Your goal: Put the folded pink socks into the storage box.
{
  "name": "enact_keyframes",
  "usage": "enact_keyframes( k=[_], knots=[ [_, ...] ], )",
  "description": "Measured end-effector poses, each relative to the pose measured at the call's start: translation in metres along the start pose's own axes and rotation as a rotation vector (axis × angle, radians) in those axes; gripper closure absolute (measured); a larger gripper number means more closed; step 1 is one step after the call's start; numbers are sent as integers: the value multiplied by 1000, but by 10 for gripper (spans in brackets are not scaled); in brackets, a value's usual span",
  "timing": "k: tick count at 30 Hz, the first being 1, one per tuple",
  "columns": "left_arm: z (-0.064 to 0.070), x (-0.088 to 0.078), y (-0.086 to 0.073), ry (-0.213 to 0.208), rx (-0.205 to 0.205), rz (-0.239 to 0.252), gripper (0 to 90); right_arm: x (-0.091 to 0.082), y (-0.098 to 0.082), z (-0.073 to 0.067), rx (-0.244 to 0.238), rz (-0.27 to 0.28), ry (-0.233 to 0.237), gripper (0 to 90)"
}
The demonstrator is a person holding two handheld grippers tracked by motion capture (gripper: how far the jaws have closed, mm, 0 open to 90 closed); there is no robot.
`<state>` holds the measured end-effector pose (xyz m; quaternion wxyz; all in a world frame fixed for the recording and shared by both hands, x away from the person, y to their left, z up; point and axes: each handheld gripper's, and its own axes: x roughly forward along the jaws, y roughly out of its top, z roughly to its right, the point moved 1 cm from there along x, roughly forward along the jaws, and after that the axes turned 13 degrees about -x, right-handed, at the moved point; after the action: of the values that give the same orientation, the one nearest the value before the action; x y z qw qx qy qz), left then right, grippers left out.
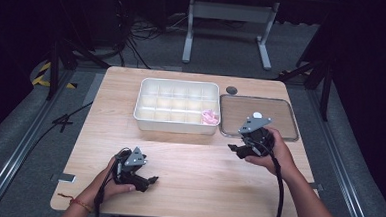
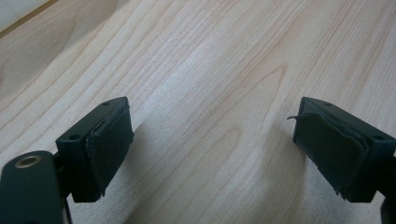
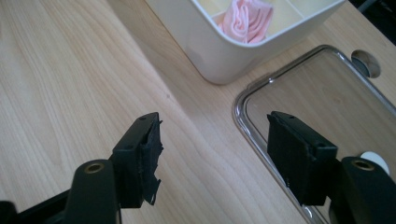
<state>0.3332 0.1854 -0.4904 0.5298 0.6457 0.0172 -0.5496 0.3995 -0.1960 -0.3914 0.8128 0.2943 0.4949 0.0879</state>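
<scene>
A white compartment tray [image 1: 175, 127] stands at the middle back of the wooden table [image 1: 197, 174]. A folded pink cloth [image 1: 210, 116] lies in its near right compartment, close up in the right gripper view as the pink cloth [image 3: 247, 21]. A clear lid [image 1: 280, 115] lies flat to the tray's right. My right gripper [image 1: 235, 150] hovers by the lid's near left corner, open and holding nothing [image 3: 215, 154]. My left gripper [image 1: 149, 182] rests low over the bare front of the table, jaws open with nothing between them [image 2: 210, 144].
A small white round piece [image 1: 257, 115] sits on the lid, beside the right gripper's plate. A round grey cable hole [image 1: 231, 90] is in the table behind the lid. Dark floor, cables and a table frame lie beyond the far edge.
</scene>
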Motion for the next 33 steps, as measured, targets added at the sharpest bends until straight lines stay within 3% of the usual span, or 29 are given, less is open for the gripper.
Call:
enact_keyframes(
  k=[21, 33],
  knots=[
    [0, 0, 0, 3, -1, 1, 119, -2, -55, -24, 16, -49, -22, 348],
    [0, 0, 0, 2, -2, 1, 119, -5, -82, -31, 38, -26, -35, 338]
  ],
)
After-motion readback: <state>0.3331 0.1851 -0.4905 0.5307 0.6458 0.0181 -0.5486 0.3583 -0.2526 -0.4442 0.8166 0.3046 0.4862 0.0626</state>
